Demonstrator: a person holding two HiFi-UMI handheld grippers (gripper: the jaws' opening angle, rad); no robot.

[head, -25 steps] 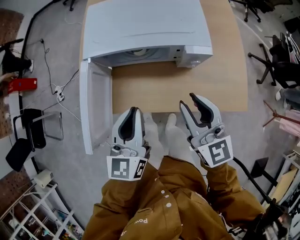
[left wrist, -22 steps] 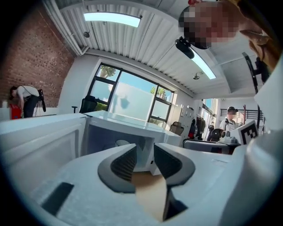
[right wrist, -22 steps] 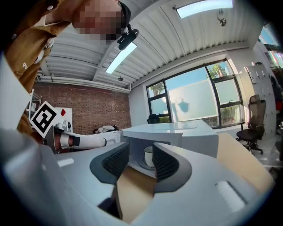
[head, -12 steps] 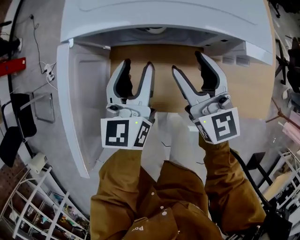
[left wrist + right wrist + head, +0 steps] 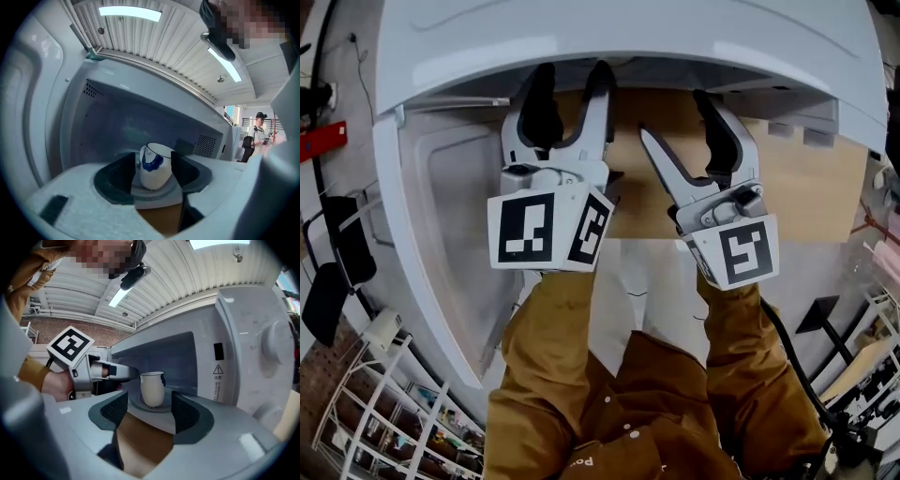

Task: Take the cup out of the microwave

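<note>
Cup waits inside the microwave as left gripper and right gripper, newly lowered to its mouth, are opening empty jaws, seemingly ready to grab.

Wears a mustard-brown jacket, long-sleeved and creased, with small white buttons down the front. Shows pale lettering low on the cloth, too cut off to read.

Carries on the left gripper a light grey shell, black-lined fingers and a white cube printed with black square markers.

Repeats this on the right gripper: grey body, dark inner faces, a round silver fastener, a marker cube.

Has both sets of jaws opening, nothing clamped between them.

Trails a black cable beside the right sleeve.
</note>
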